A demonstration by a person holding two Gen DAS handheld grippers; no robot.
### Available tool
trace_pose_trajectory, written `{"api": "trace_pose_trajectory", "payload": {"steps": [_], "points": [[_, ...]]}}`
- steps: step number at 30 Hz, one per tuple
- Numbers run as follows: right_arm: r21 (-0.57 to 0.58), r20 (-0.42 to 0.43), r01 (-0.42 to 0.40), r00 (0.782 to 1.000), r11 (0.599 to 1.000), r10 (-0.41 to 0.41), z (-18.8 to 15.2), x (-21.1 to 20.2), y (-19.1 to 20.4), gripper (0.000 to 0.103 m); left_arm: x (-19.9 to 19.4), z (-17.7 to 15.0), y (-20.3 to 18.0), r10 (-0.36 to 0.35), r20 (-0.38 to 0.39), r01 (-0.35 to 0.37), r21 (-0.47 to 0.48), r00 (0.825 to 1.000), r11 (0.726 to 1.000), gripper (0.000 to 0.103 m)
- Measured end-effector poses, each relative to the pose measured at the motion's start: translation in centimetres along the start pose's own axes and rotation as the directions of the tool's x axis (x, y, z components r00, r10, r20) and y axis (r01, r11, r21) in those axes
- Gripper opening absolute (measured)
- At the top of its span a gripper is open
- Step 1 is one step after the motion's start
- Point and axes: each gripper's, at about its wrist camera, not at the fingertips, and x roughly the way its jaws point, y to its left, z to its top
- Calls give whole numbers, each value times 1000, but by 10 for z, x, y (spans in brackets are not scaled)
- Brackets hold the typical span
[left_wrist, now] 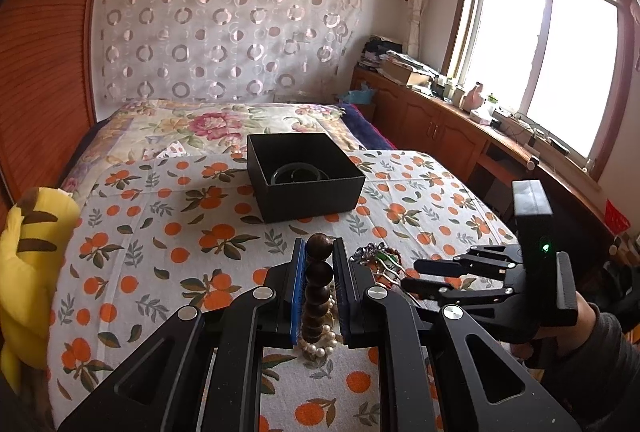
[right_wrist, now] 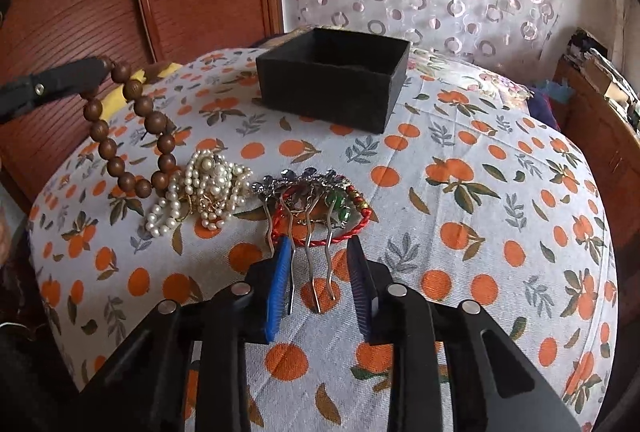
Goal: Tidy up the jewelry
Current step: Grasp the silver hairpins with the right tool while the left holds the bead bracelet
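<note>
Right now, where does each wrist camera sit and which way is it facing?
Left wrist: rides the left gripper, looking down its fingers, shut on the brown wooden bead bracelet, toward the open black square box and window; the right gripper and a sleeved hand show.
Right wrist: rides the right gripper, jaws apart around the silver hair comb's prongs, facing the white pearl strands and wardrobe; the left gripper's tip shows.
Shared: box, bracelet, orange-print bedsheet.
</note>
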Motion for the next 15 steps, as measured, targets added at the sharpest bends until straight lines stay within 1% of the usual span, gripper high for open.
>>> {"api": "trace_pose_trajectory", "payload": {"steps": [1, 6, 8, 12, 13, 15], "points": [[-1, 3, -1, 1000, 1000, 1, 0, -2, -1, 26, 0, 1, 1, 0, 0, 0, 0, 1000, 1000, 12], [1, -4, 6, 1000, 1000, -6, -1, -1, -6, 20, 2, 0, -3, 1, -2, -1, 3, 1000, 1000, 12], [-1, -20, 3, 1000, 1000, -3, -2, 3, -7, 19, 2, -1, -3, 0, -2, 0, 3, 1000, 1000, 12], [-5, -25, -2, 1000, 1000, 2, -1, 6, -7, 19, 2, -1, -4, -1, -3, 1, 1, 1000, 1000, 12], [-2, -25, -1, 1000, 1000, 1, 0, 7, -8, 17, 2, -1, -4, 0, -3, 0, 3, 1000, 1000, 12], [5, -29, -2, 1000, 1000, 2, 1, 7, -11, 9, 2, -1, -4, -1, -2, 1, 4, 1000, 1000, 12]]}}
